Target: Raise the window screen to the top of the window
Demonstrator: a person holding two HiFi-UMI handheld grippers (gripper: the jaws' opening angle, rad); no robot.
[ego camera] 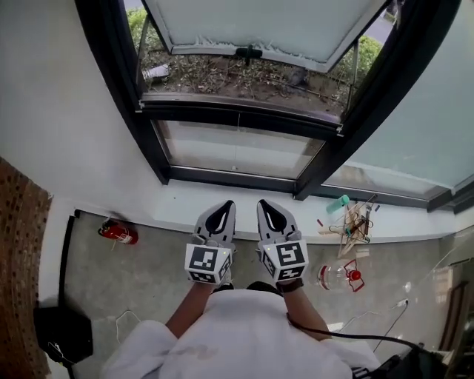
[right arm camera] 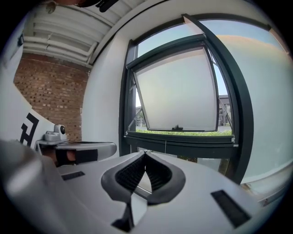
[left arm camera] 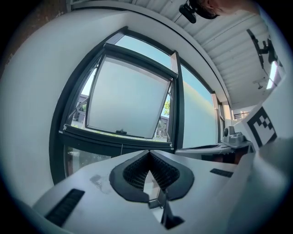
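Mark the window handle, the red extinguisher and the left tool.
window handle [ego camera: 248, 52], head view, black latch on the sash's lower edge.
red extinguisher [ego camera: 117, 232], head view, middle of its body.
left tool [ego camera: 227, 205], head view, between its shut tips.

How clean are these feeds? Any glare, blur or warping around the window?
Head view: even daylight, sharp, no glare; the open sash reads pale and featureless. Left gripper view: heavy fisheye bends the window frame, corners black. Right gripper view: same warp; near fingers slightly soft.

Red canister [ego camera: 117, 232] lies on the concrete floor [ego camera: 148, 281], left. Wooden sticks [ego camera: 354, 224] heaped at right. Brick wall [right arm camera: 50, 98] at side.
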